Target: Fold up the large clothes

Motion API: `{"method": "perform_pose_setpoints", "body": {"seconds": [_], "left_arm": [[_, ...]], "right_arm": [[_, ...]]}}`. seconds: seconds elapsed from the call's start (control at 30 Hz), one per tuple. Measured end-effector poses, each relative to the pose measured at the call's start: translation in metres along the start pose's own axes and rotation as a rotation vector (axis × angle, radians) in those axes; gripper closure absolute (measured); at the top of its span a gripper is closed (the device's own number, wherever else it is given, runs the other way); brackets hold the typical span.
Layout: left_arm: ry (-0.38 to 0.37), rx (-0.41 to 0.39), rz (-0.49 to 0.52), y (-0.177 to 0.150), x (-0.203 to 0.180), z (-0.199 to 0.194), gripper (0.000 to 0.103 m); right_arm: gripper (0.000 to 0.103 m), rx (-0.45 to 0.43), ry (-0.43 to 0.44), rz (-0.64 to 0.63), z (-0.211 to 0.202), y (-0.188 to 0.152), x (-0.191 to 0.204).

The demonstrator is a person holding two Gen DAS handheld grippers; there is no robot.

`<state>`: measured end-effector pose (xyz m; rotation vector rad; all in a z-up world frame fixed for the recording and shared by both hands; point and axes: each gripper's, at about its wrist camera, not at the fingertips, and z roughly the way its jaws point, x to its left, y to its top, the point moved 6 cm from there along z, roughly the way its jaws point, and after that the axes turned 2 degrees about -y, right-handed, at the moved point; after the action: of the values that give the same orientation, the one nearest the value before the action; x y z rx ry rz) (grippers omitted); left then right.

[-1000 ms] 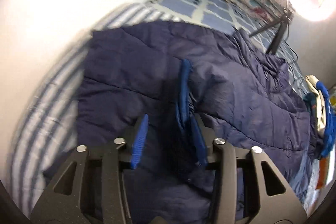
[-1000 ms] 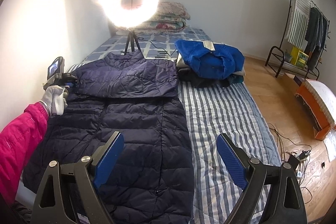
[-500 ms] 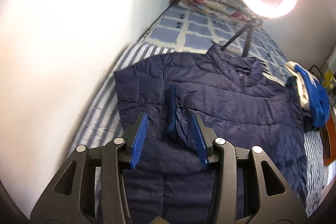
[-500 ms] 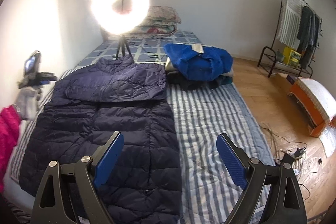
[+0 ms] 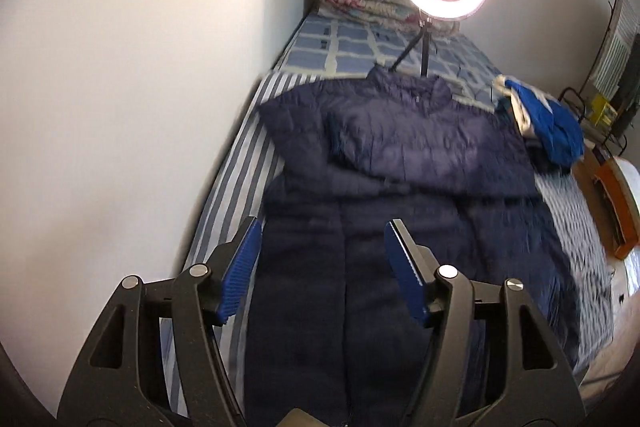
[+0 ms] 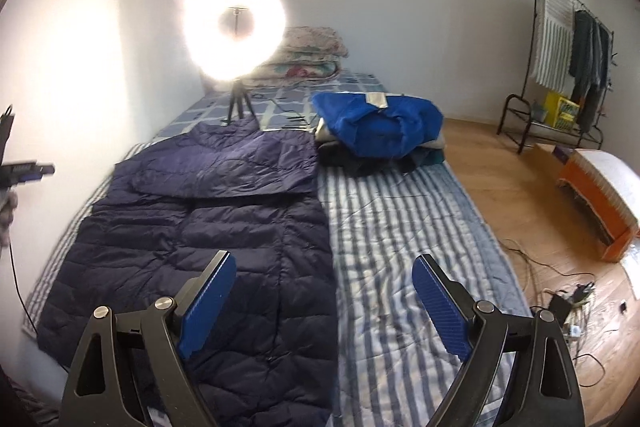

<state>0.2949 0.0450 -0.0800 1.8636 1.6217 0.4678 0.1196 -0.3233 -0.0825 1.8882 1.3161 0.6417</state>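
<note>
The long navy quilted coat (image 6: 208,251) lies flat on the striped bed cover (image 6: 404,247), lengthwise along the bed, with its upper part folded so that a sleeve or flap lies crosswise over the chest. In the left wrist view the coat (image 5: 400,187) fills the space directly ahead of and below the left gripper (image 5: 322,267), whose jaws are opening with nothing between the blue pads; the fabric lies clear beneath them, untouched. The right gripper (image 6: 324,307) hangs above the foot end of the bed, its jaws spread wide and empty; its left pad sits over the coat's lower hem area and its right pad over the bare striped cover, so the coat's right edge runs between the two fingers. Ahead of the right gripper and beyond the coat, a bright blue garment (image 6: 376,125) sits on top of a pile of darker clothes just beside the coat's shoulder. Farther ahead a lit ring light (image 6: 234,27) stands on a small tripod on the checked blue bedding, just past the coat's collar, with folded floral quilts (image 6: 312,55) stacked behind it against the wall. To the right of the right gripper is a wooden floor with cables, an orange box (image 6: 600,203), and a clothes rack (image 6: 560,47) in the far corner.
</note>
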Motion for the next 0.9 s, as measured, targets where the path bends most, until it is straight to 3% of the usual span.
{"method": "perform_pose_setpoints", "body": {"seconds": [0.17, 0.4, 0.57, 0.67, 0.8, 0.9], "left_arm": [[-0.014, 0.068, 0.0, -0.054, 0.01, -0.013, 0.029], [-0.032, 0.19, -0.02, -0.118, 0.031, 0.001, 0.028], [-0.057, 0.307, -0.104, -0.152, 0.053, 0.02, 0.028], [-0.085, 0.37, -0.183, -0.168, 0.067, 0.032, 0.028], [-0.111, 0.441, -0.297, -0.188, 0.084, 0.046, 0.029], [-0.13, 0.466, -0.317, -0.194, 0.087, 0.05, 0.032]], "right_arm": [[0.012, -0.024, 0.035, -0.075, -0.001, -0.005, 0.014], [0.012, 0.081, 0.167, -0.067, 0.036, -0.025, 0.012], [0.013, 0.198, 0.277, -0.019, 0.068, -0.05, -0.004], [0.019, 0.29, 0.317, 0.025, 0.087, -0.066, -0.013], [0.023, 0.397, 0.335, 0.046, 0.108, -0.088, -0.023], [0.029, 0.481, 0.359, 0.075, 0.124, -0.104, -0.027]]}}
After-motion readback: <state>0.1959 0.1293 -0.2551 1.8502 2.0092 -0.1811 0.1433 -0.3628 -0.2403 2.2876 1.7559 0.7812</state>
